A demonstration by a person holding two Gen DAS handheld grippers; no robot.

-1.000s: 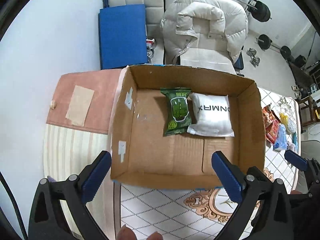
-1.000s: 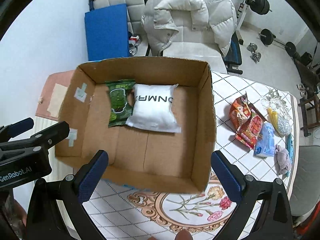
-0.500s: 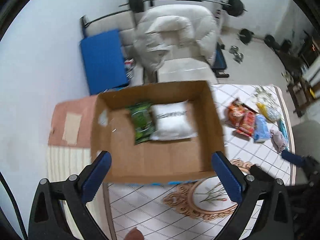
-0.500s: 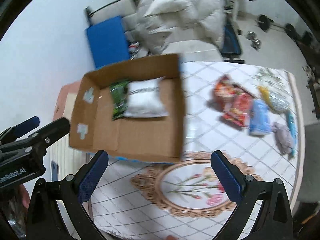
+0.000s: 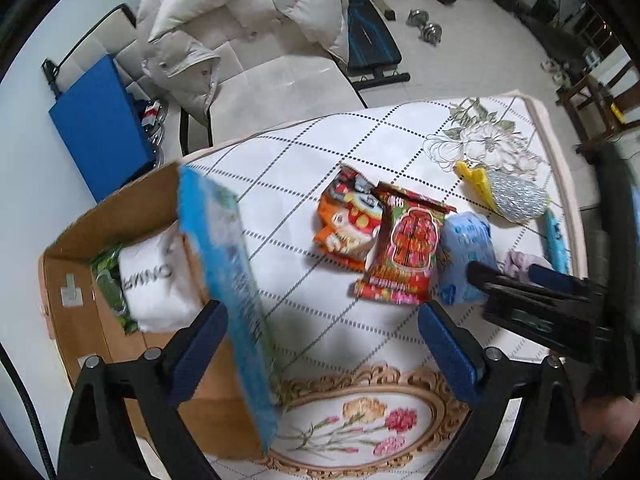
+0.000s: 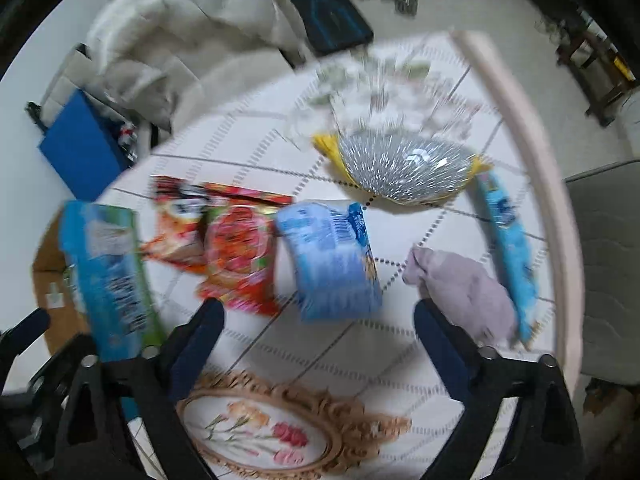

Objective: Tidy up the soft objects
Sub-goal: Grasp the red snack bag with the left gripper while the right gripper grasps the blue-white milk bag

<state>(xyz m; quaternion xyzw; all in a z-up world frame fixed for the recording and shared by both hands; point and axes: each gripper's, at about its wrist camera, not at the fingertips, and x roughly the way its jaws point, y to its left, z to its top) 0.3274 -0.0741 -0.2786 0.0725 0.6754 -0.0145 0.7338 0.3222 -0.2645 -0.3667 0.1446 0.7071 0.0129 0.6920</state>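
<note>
A cardboard box [image 5: 120, 216] with a blue printed side stands at the table's left. It holds a white pillow pack [image 5: 156, 280] and a green pack [image 5: 108, 284]. To its right on the tablecloth lie an orange snack bag [image 5: 344, 220], a red snack bag [image 5: 404, 248], a light blue tissue pack [image 6: 328, 256], a silver and yellow bag [image 6: 404, 168], a lilac cloth [image 6: 460, 288] and a long blue pack [image 6: 508, 248]. My left gripper [image 5: 320, 328] hangs above bare cloth beside the box, jaws closing, nothing between them. My right gripper [image 6: 320, 324] hovers just in front of the tissue pack and the cloth, jaws closing, touching nothing.
The right wrist view is motion-blurred. The table's far edge [image 5: 536, 108] and right edge [image 6: 520, 120] run close behind the packs. Past them stand a chair with a white padded jacket [image 5: 240, 28], a blue mat [image 5: 96, 128] and weights on the floor.
Both grippers have swung from above the open box to the right, over the packs on the tablecloth, and have come lower. The box now sits at the left of both views.
</note>
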